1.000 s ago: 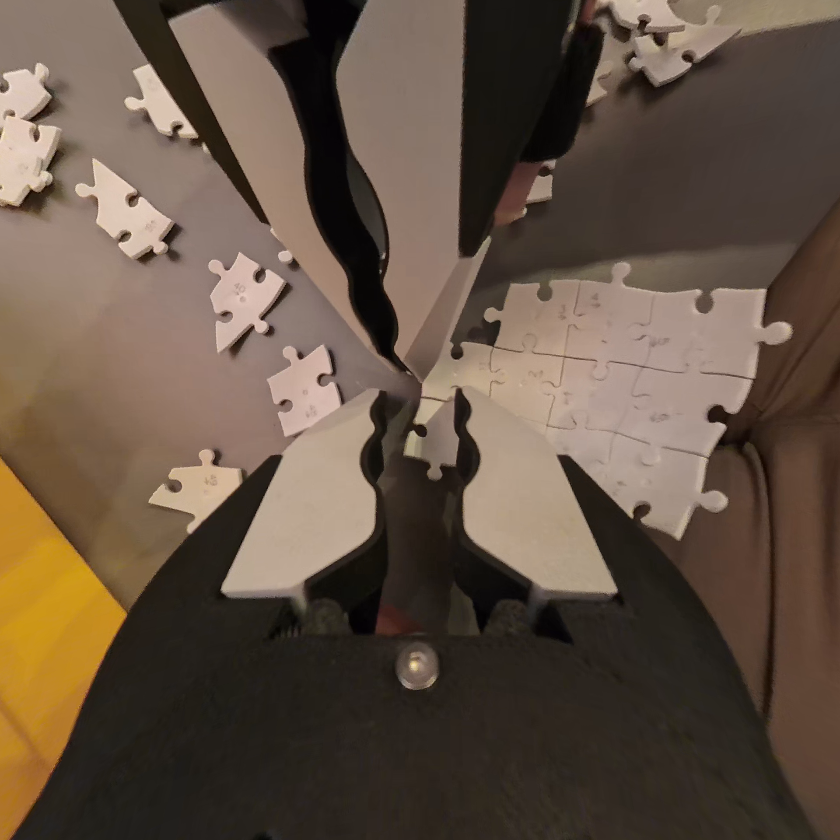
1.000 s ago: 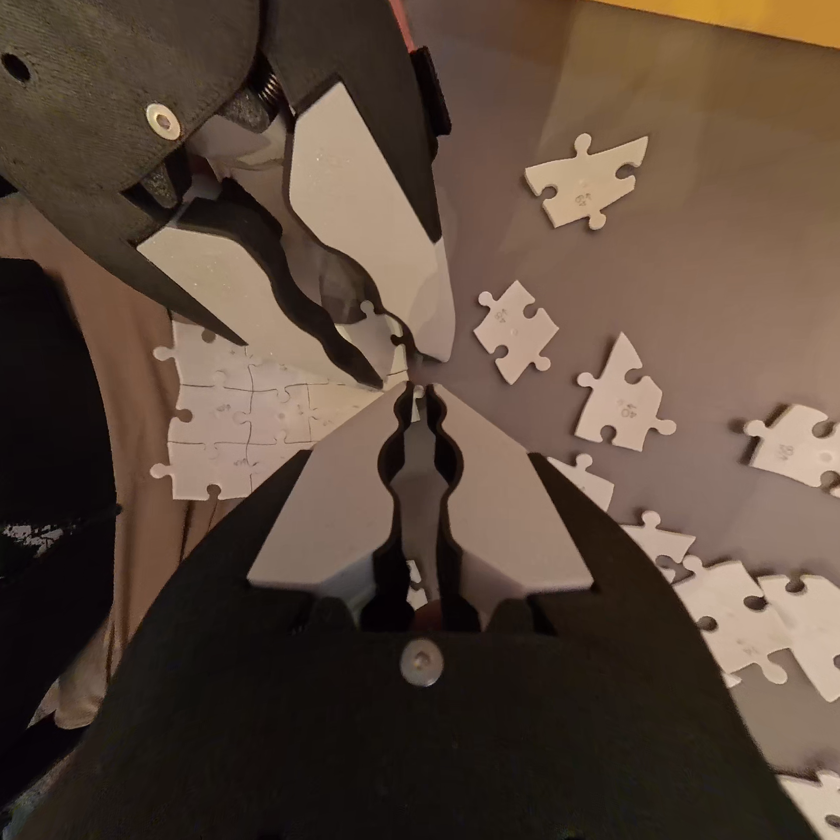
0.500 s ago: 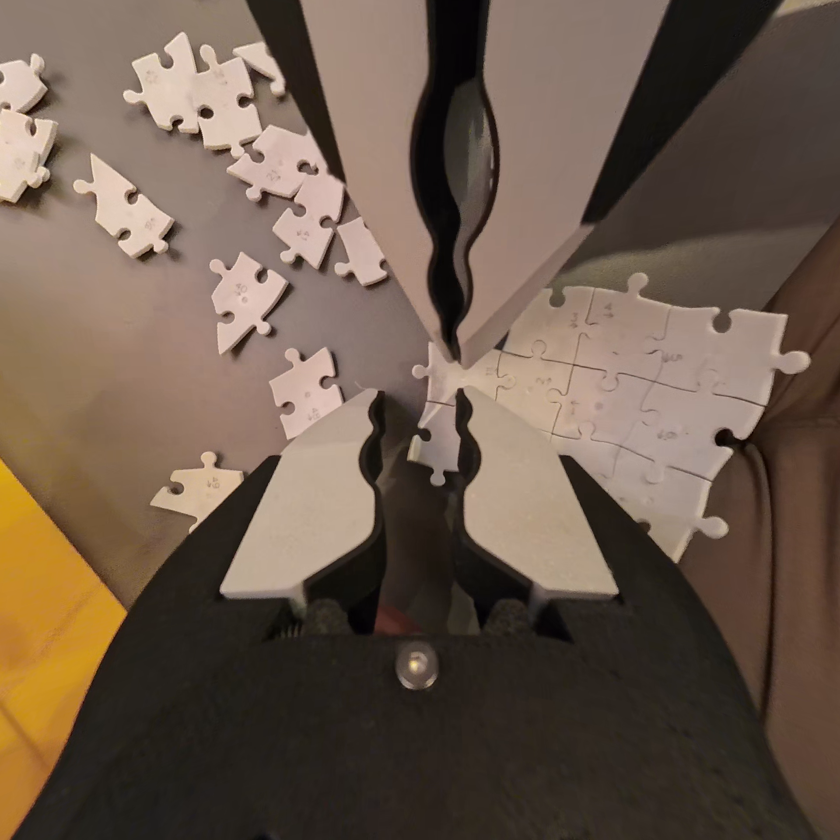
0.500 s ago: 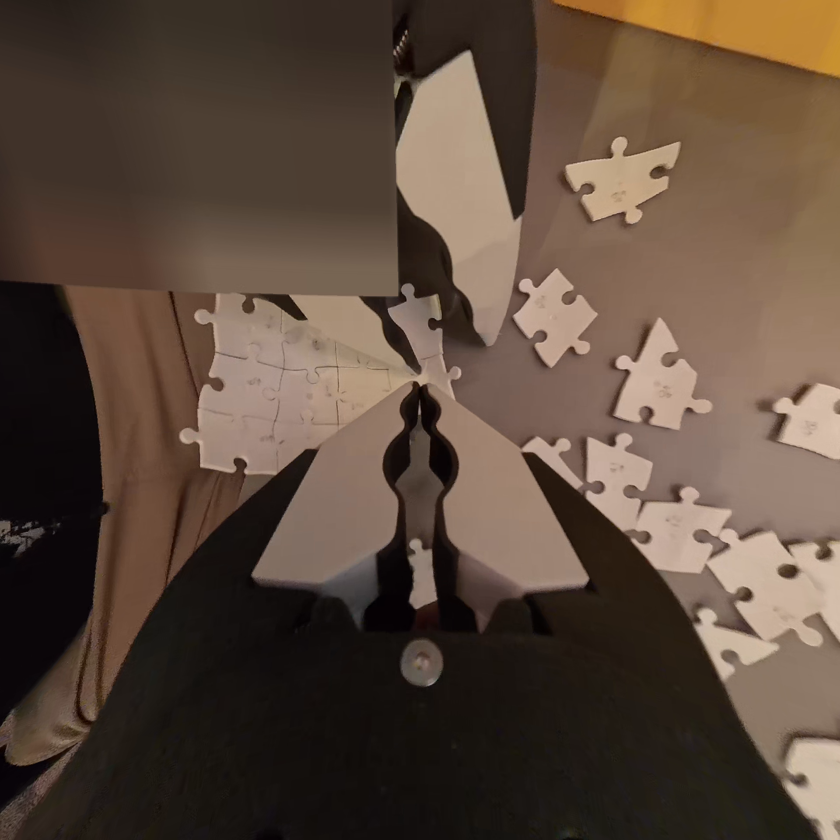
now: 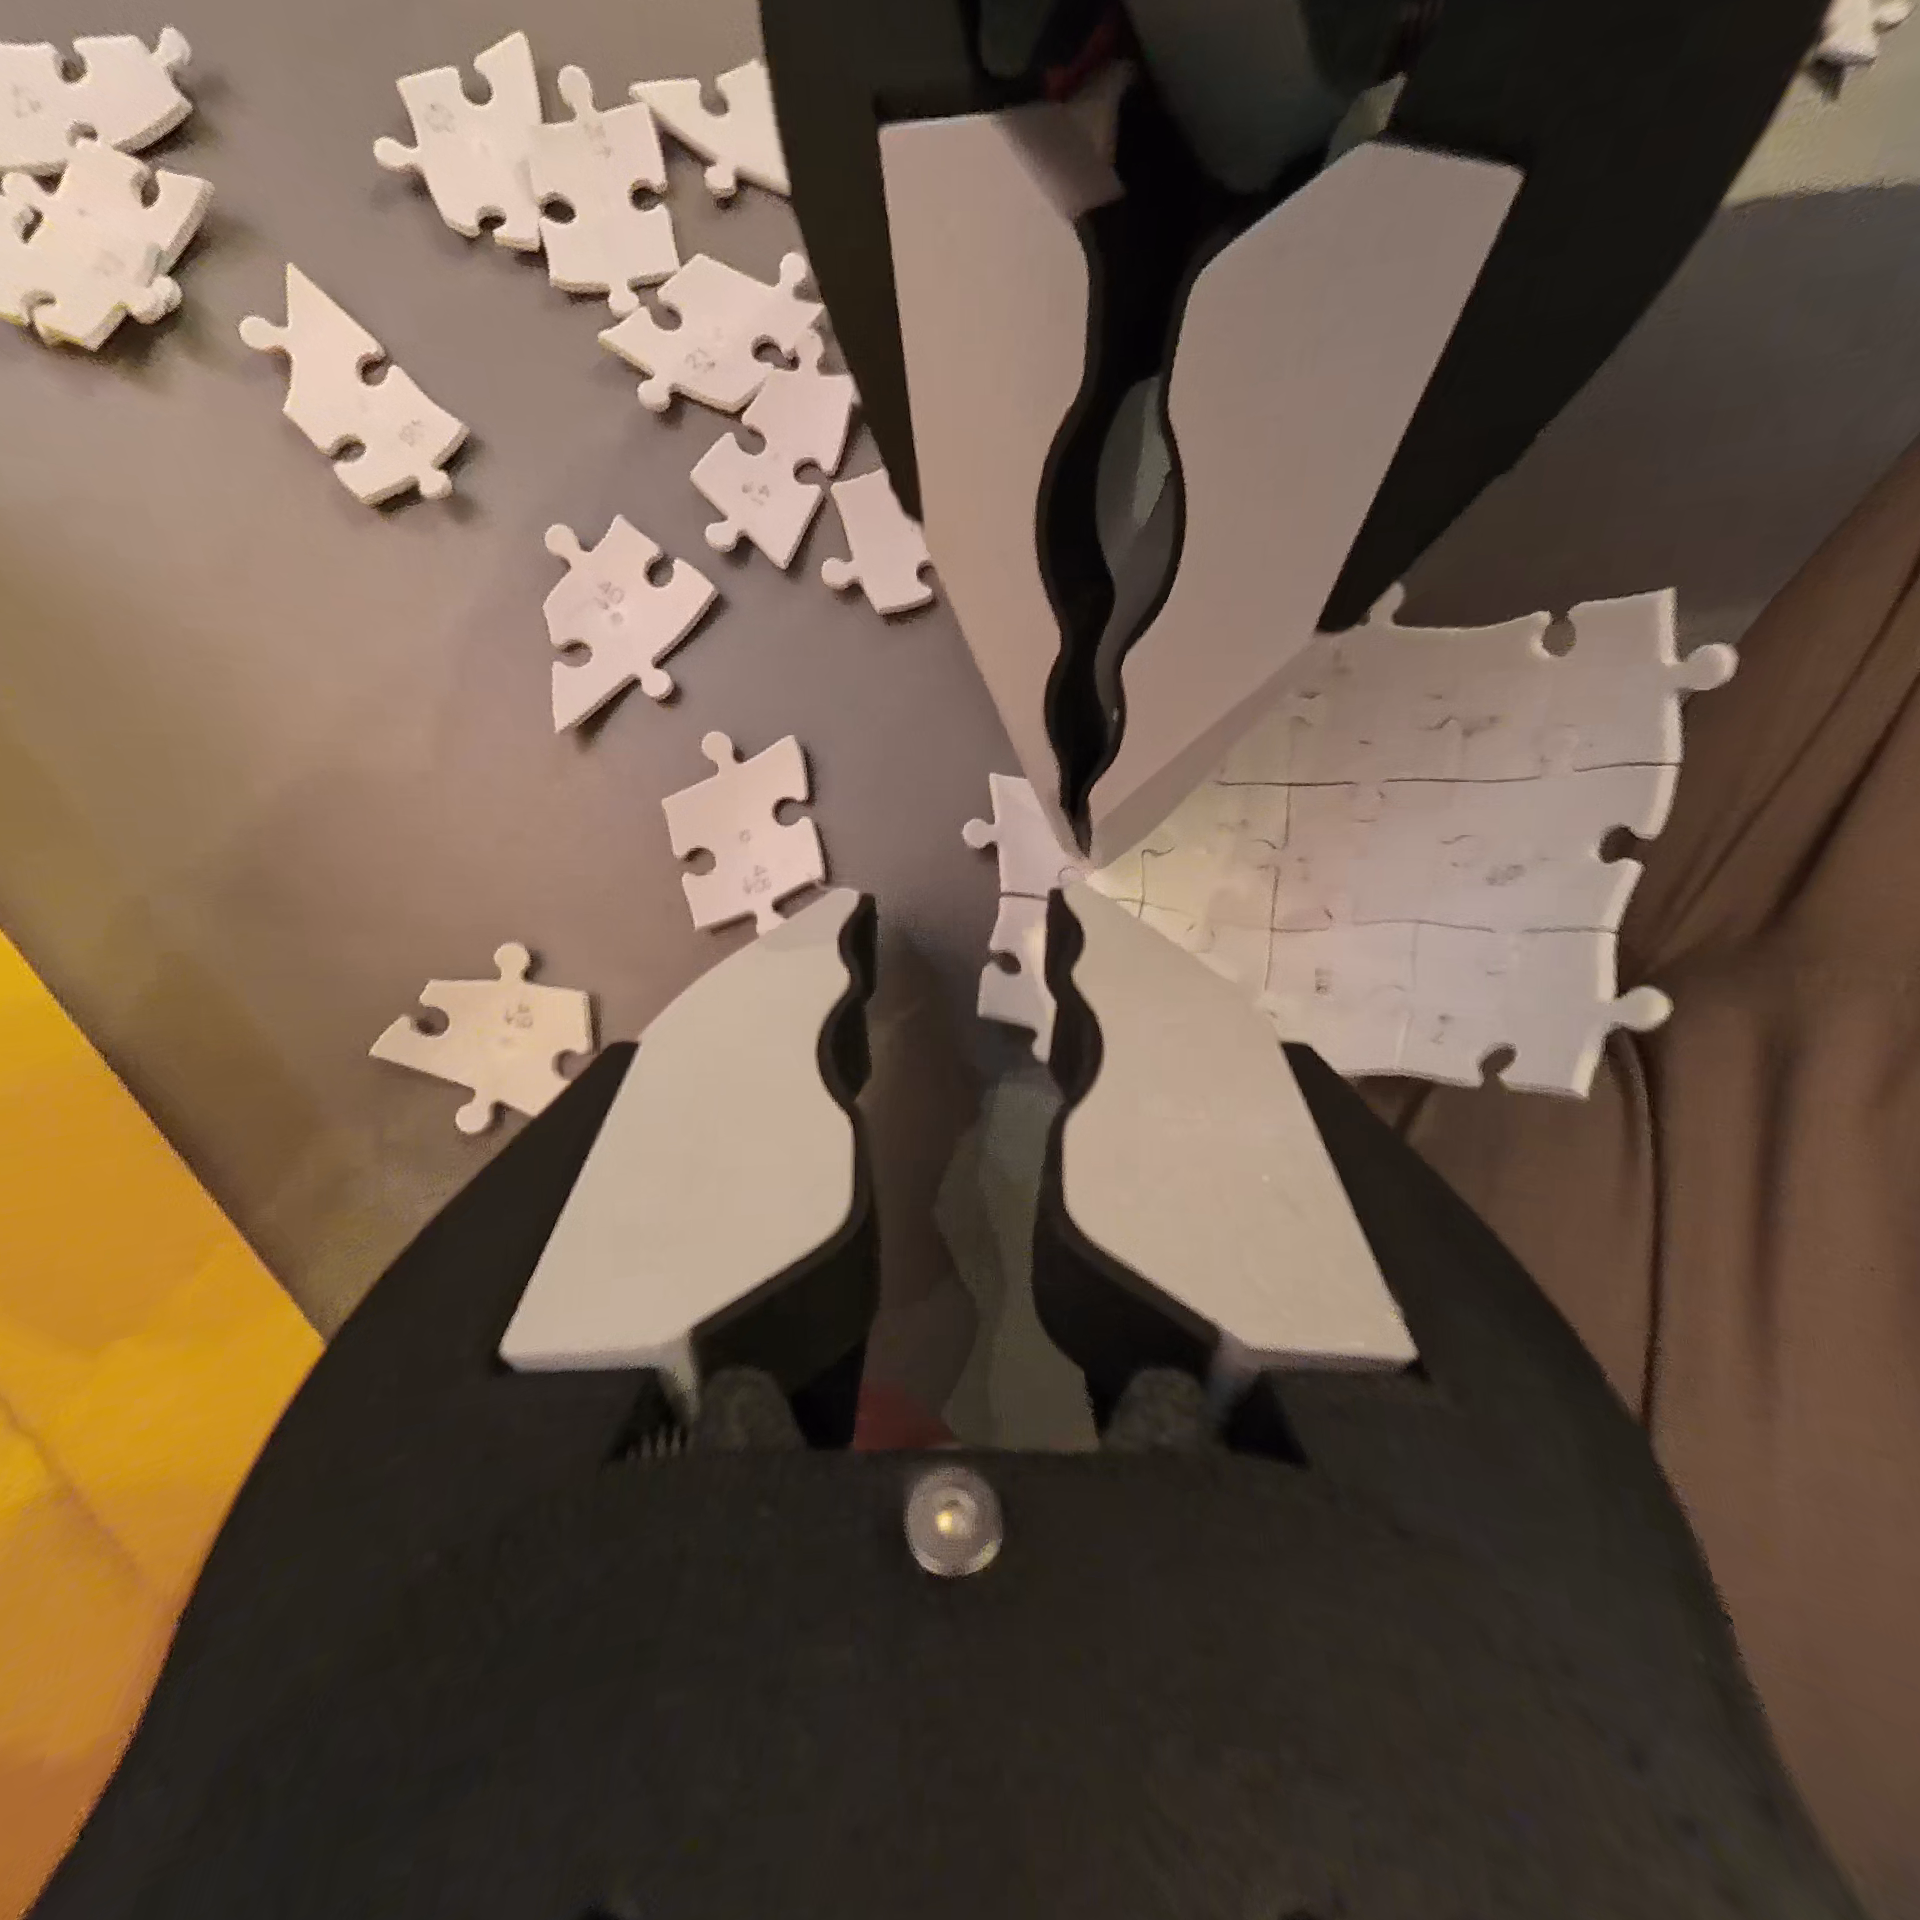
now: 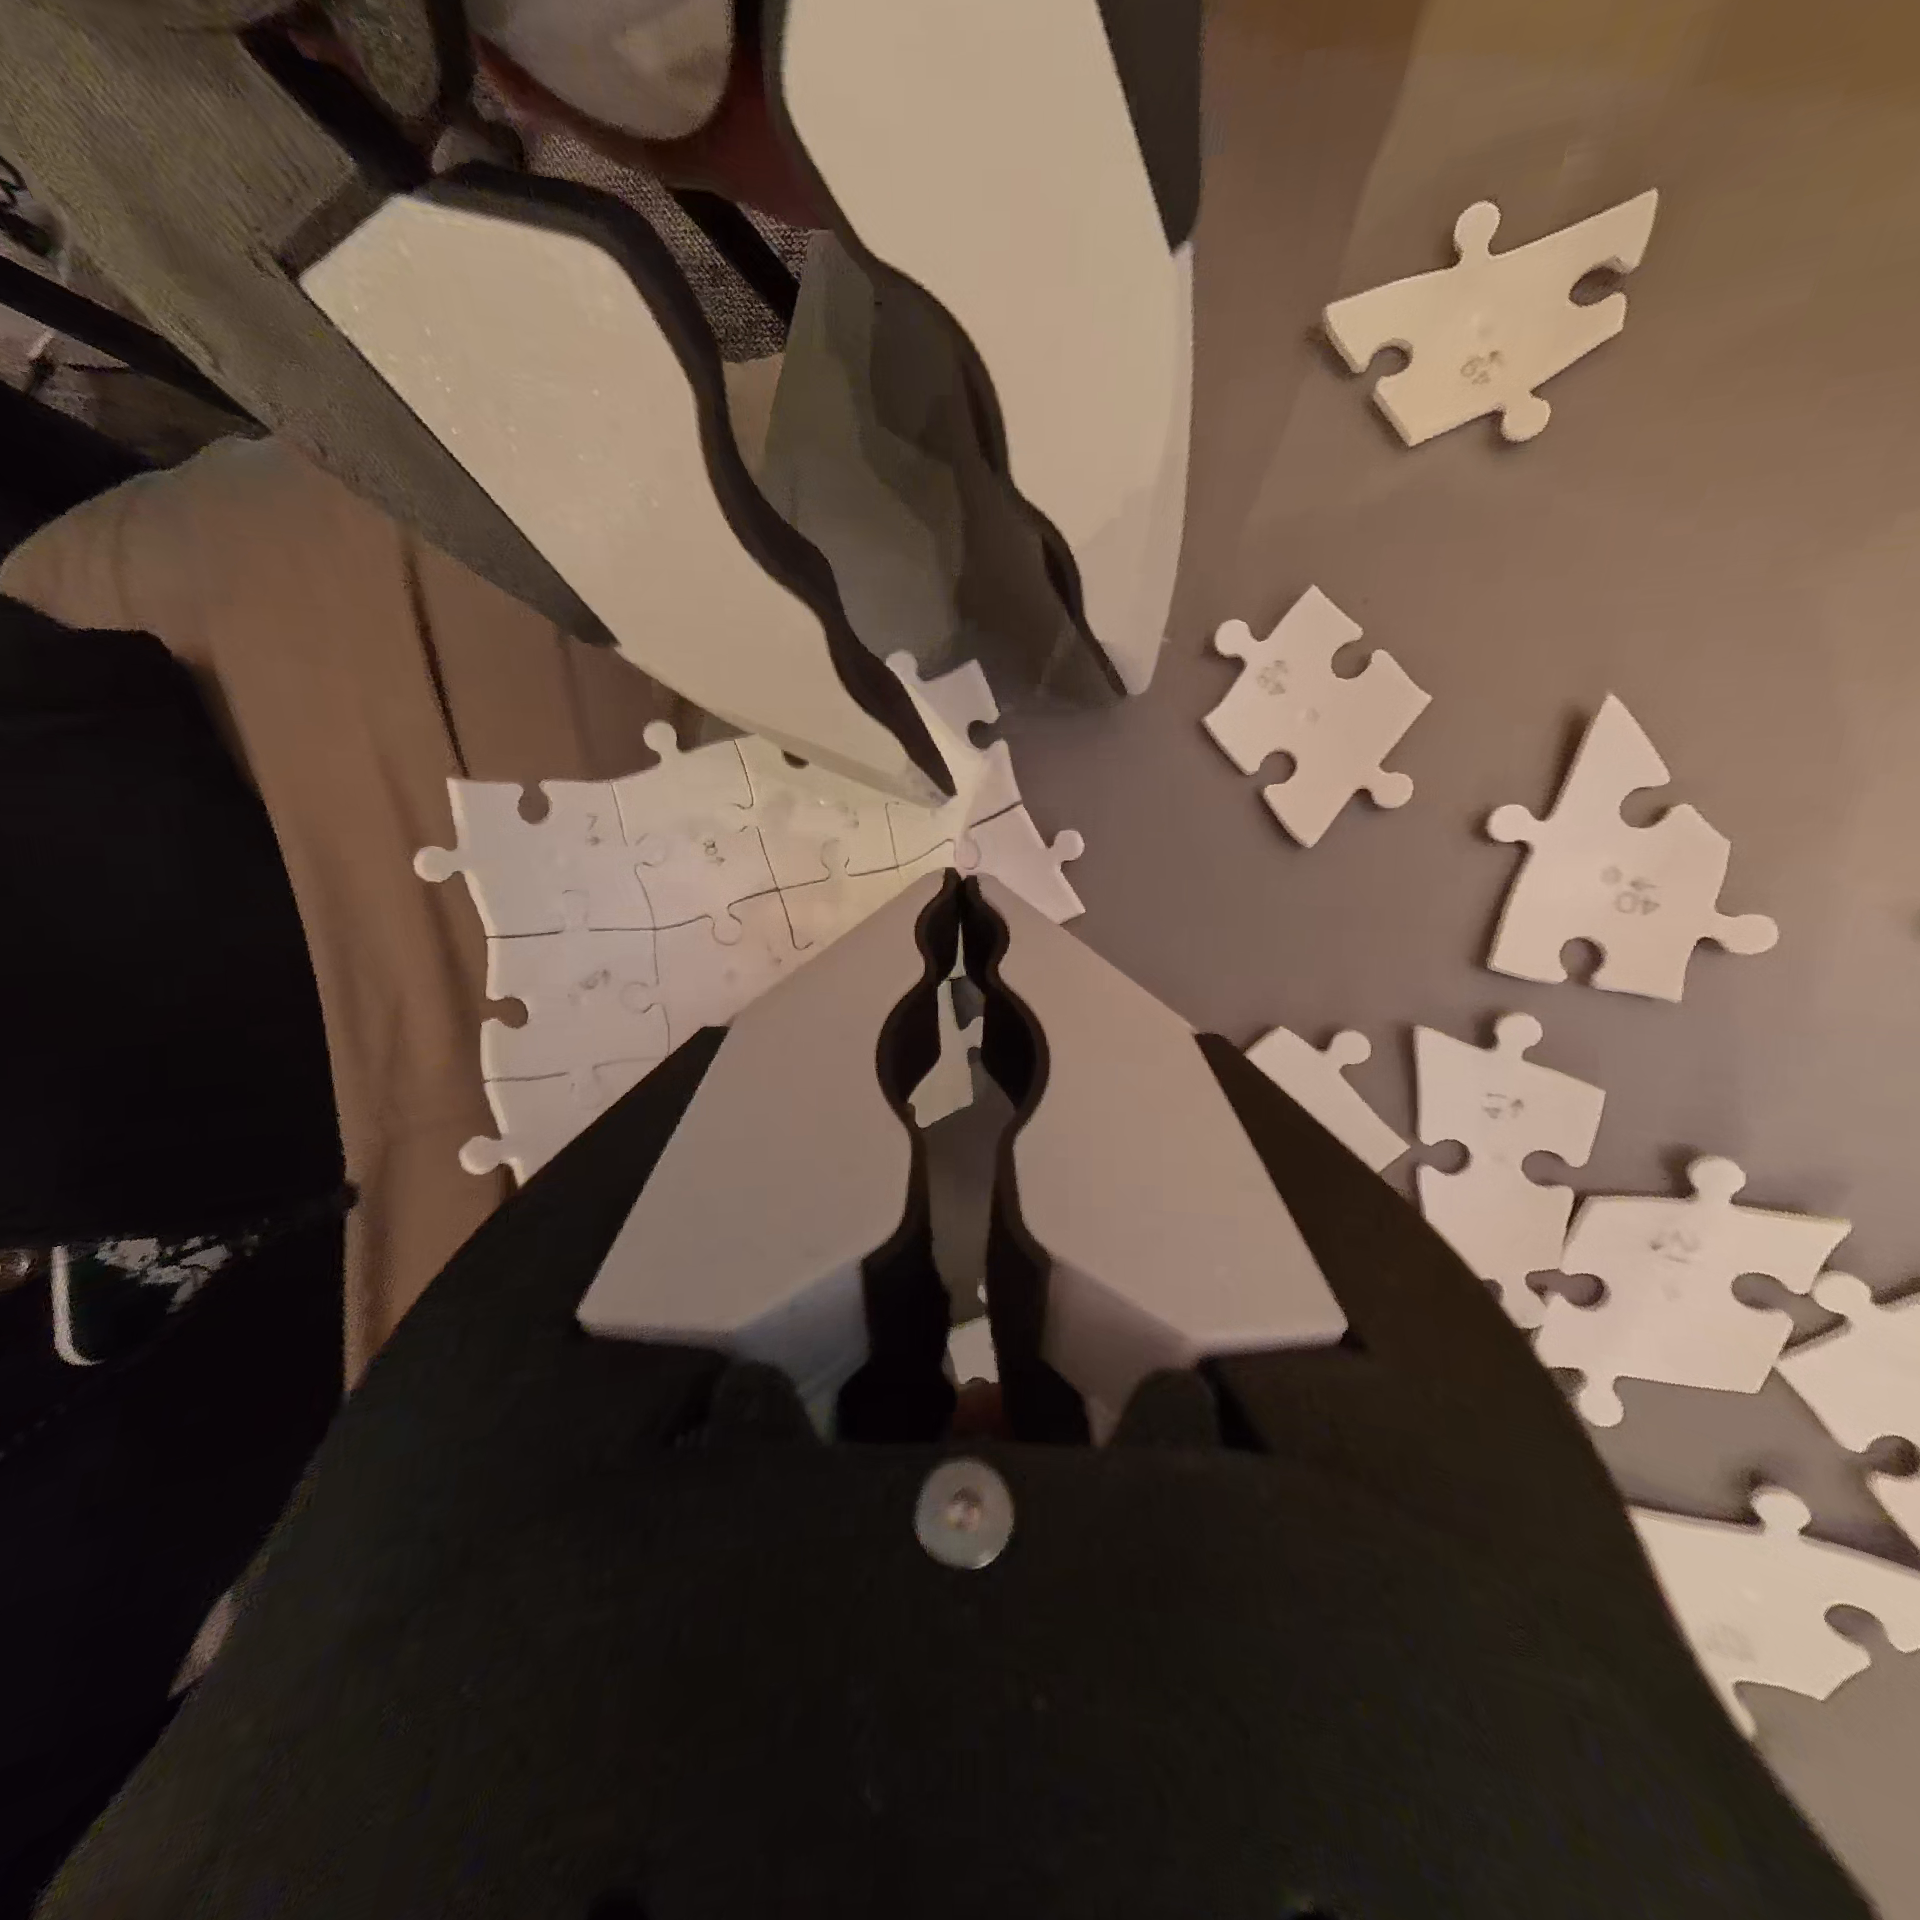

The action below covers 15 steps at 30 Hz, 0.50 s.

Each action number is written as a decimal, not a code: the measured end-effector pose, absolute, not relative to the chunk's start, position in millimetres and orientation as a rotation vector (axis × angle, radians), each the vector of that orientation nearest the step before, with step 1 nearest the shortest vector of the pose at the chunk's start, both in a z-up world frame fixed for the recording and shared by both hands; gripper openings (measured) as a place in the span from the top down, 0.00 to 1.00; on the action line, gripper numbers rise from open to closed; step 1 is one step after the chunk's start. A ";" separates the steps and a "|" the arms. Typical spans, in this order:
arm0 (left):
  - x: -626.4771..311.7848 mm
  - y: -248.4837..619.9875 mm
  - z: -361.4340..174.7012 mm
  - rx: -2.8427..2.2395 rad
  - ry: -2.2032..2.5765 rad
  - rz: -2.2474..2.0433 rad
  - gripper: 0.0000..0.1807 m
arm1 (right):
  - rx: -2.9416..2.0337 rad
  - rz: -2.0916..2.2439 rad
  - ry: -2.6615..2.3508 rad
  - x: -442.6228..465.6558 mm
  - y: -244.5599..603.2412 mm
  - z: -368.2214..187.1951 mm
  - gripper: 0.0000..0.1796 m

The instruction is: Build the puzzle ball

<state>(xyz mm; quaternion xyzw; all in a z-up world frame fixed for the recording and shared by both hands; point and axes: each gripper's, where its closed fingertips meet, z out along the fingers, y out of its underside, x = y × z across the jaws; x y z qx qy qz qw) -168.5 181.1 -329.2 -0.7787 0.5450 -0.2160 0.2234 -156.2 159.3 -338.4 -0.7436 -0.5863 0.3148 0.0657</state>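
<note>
A: What is nearest in the left wrist view?

B: The left gripper [image 5: 961, 904]. Its jaws stand apart, with nothing between them. One fingertip [image 5: 1058, 906] rests at the edge of the joined puzzle sheet [image 5: 1455, 883].

A: Where is that sheet?

B: It lies just past the tips and to the right. It is many white pieces locked together, and its right part lies on brown cloth [image 5: 1766, 1039]. The left part is on the grey table [image 5: 260, 727].

A: And the other gripper?

B: The right gripper [image 5: 1083, 831] comes in from the far side. Its tips are pinched almost together and press down on the sheet's left edge. Whether a piece sits between them cannot be told.

A: What does the right wrist view show?

B: The right gripper [image 6: 958, 883] is near, jaws nearly closed, tips on the puzzle sheet [image 6: 623, 914]. The left gripper [image 6: 1029, 738] reaches in from the far side with a wide gap.

A: Anything else?

B: Loose pieces [image 5: 613, 613] lie on the table to the left, more of them farther off. A yellow floor [image 5: 104, 1247] shows at the near left.
</note>
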 end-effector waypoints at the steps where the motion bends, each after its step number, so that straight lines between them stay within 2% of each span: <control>1: -170.6 180.6 -328.9 -2.163 1.497 -0.609 0.83 | -2.265 0.958 -1.766 -156.3 159.2 -338.3 1.00; 12: -186.6 168.7 -334.9 -2.294 1.447 -0.623 0.83 | -2.418 0.764 -1.916 -155.3 158.3 -339.6 1.00; 15: -188.5 164.4 -326.7 -2.343 1.342 -0.750 0.84 | -2.425 0.742 -1.916 -155.4 158.4 -339.7 1.00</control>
